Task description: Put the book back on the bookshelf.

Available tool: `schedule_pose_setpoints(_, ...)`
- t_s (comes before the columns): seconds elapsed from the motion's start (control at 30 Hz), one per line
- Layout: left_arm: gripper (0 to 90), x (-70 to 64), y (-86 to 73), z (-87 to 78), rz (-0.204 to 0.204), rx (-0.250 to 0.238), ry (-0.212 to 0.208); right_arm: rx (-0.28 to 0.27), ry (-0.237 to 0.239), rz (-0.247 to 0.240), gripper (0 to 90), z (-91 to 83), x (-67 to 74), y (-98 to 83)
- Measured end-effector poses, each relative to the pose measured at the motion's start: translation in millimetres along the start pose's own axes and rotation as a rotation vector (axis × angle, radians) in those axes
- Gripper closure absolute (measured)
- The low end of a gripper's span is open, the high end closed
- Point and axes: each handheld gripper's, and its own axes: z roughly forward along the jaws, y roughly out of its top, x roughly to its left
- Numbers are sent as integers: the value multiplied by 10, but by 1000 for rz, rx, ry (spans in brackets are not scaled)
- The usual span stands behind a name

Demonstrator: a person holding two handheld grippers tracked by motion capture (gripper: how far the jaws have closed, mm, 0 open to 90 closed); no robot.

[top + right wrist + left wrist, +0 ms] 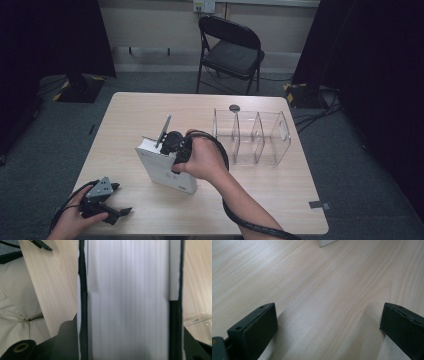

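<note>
A thick white book (167, 175) stands on its edge near the middle of the wooden table (130, 115), leaning a little. My right gripper (169, 147) comes down on its top edge from the right. In the right gripper view the two black jaws lie flat against both sides of the book's white page block (127, 300), shut on it. My left gripper (120, 198) rests at the table's front left corner, held in a hand. Its jaws stand wide apart over bare wood (324, 322) with nothing between them. A corner of the book (327, 242) shows ahead of it.
A clear plastic divider rack (252, 132) with several slots stands just right of the book. A small black disc (234, 107) lies behind the rack. A black folding chair (232, 50) stands beyond the table's far edge.
</note>
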Motion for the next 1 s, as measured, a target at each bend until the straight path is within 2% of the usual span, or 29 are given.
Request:
schedule_pose_setpoints(0.17,5,1,0,1,0,1,1,20,7,8,524,-65,29,-26)
schedule_pose_setpoints(0.23,0,1,2,2,-1,4,3,11,13,11,525,-83,26,-61)
schedule_pose_setpoints(0.33,0,0,3,2,-1,5,5,0,18,31,524,-123,2,-118)
schedule_pose_setpoints(0.4,0,0,3,2,-1,5,5,-2,20,62,525,-164,-23,-166)
schedule_pose_setpoints(0.47,0,0,2,1,-2,5,6,-9,17,63,525,-191,-51,-205)
schedule_pose_setpoints(0.8,0,0,3,1,-2,6,6,-13,-7,131,526,-335,-169,-497)
schedule_pose_setpoints(0.93,0,0,3,1,-1,5,5,-7,-15,143,527,-371,-178,-576)
schedule_pose_setpoints(1.0,0,0,3,1,-1,6,6,-7,-15,129,526,-373,-189,-612)
